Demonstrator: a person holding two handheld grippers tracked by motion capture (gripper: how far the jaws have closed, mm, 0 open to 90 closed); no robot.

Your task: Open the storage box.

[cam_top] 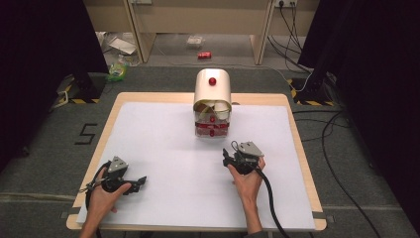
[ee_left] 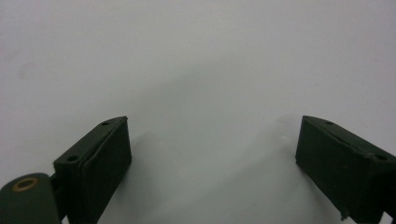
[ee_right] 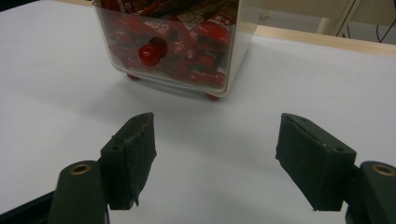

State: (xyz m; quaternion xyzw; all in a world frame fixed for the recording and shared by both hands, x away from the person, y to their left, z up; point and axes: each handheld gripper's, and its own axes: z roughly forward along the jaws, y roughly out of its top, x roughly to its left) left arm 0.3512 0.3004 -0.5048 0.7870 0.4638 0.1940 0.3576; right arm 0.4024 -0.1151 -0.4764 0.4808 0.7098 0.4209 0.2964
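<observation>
In the right gripper view the top of the small cabinet (ee_right: pixel 187 46) is cut off by the frame, so just its lowest clear drawer (ee_right: pixel 168 51) shows, packed with red packets whose print is too blurred to read, a round red knob (ee_right: pixel 148 55) on its front. From the high view the cabinet (cam_top: pixel 213 101) stands at the far middle of the white-covered table (cam_top: pixel 148 148), with a cream rounded top and another red knob (cam_top: pixel 212 81); what sits behind its upper drawers is hard to make out. The right claw (cam_top: pixel 227 157) hovers in front of the cabinet, near it but apart, a little to its right, pointing toward the drawer; its jaws stand wide apart with nothing between them, the knob lying ahead and left of the gap. The left claw (cam_top: pixel 141 181) rests low at the near left of the table, well apart from the cabinet, its jaws also wide apart over bare white surface (ee_left: pixel 196 70) and holding nothing.
</observation>
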